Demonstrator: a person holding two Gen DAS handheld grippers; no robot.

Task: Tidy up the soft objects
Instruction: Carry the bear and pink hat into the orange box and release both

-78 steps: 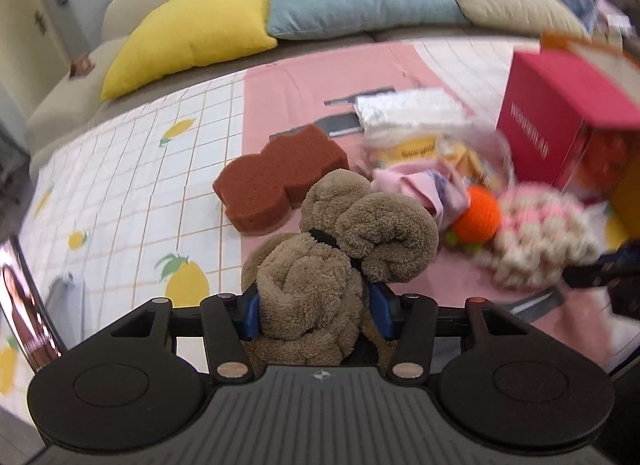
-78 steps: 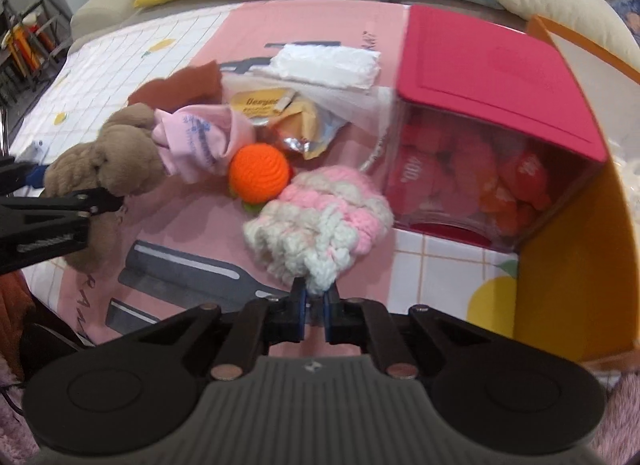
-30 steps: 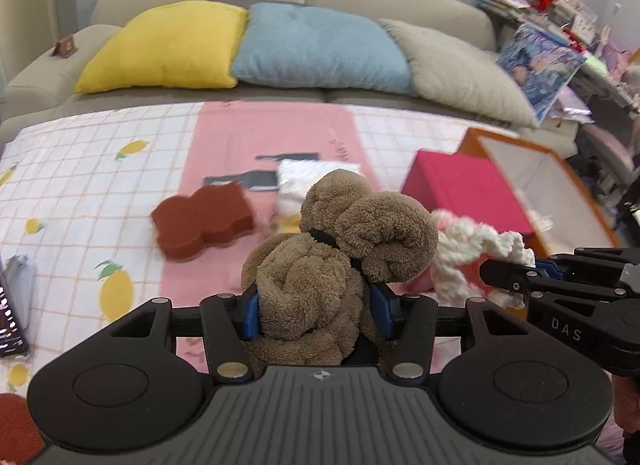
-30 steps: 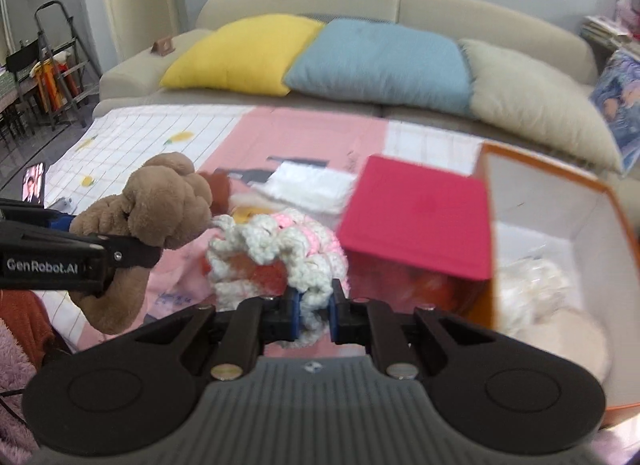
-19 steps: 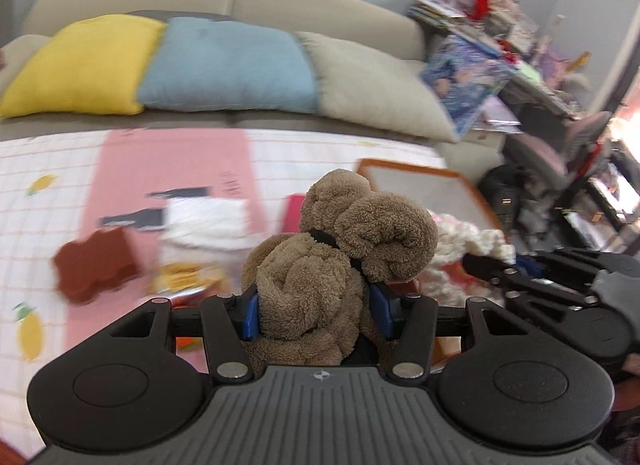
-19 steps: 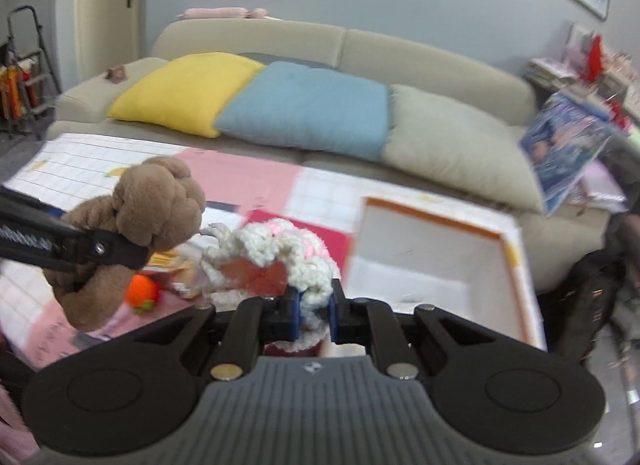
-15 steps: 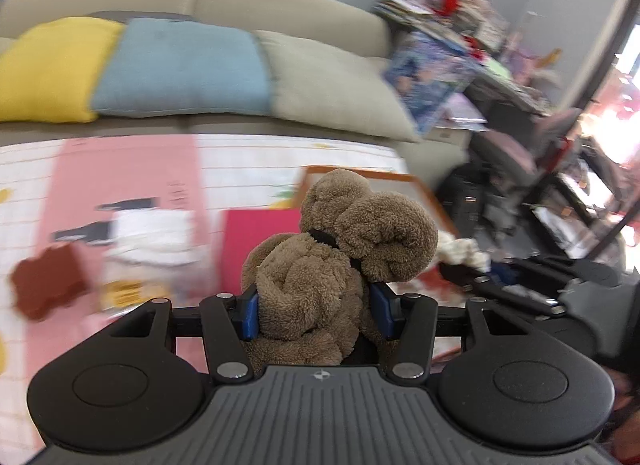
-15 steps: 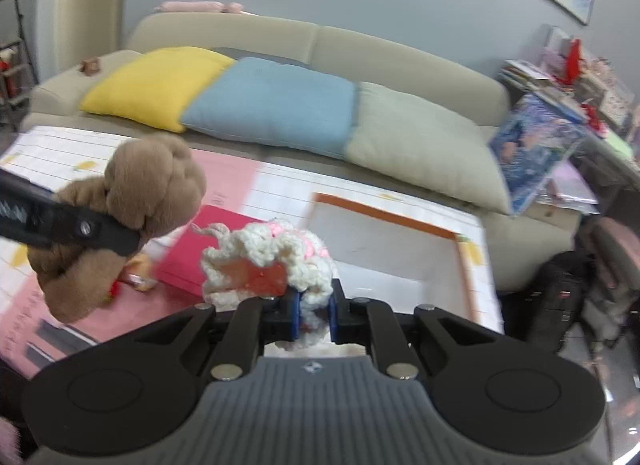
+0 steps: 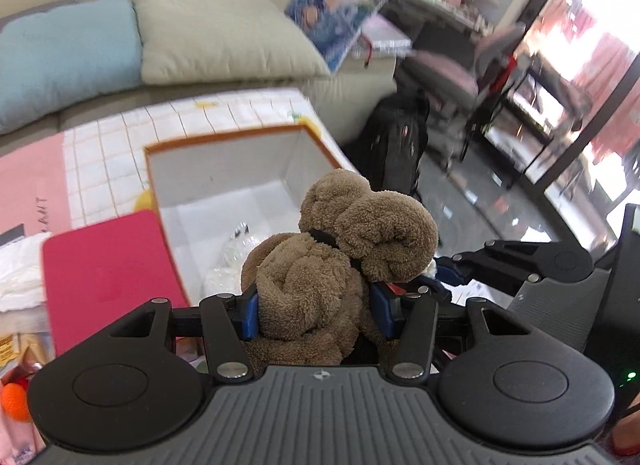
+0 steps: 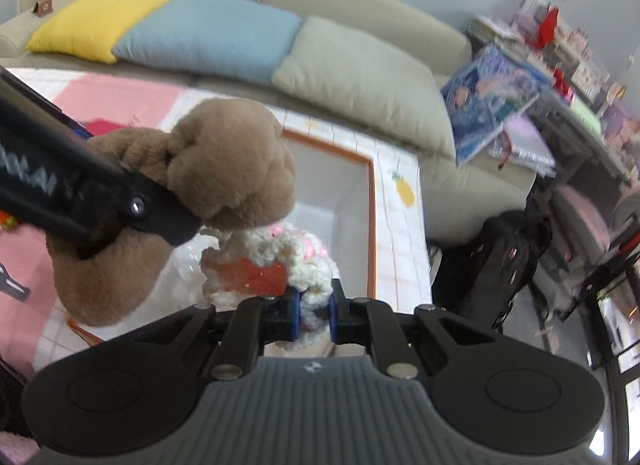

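My left gripper is shut on a brown plush toy, held in the air over the near part of an orange-rimmed white box. The toy also shows in the right wrist view, to the left of my right gripper. My right gripper is shut on a white and pink crocheted piece, held above the same box. White soft items lie on the box floor.
A red box stands left of the orange-rimmed box. An orange ball and white packet lie at far left. A sofa with blue, yellow and beige pillows is behind. A black bag stands on the floor right of the table.
Both grippers have swung to the right with their loads, from over the pink mat to above the orange-rimmed box. The grips have not changed.
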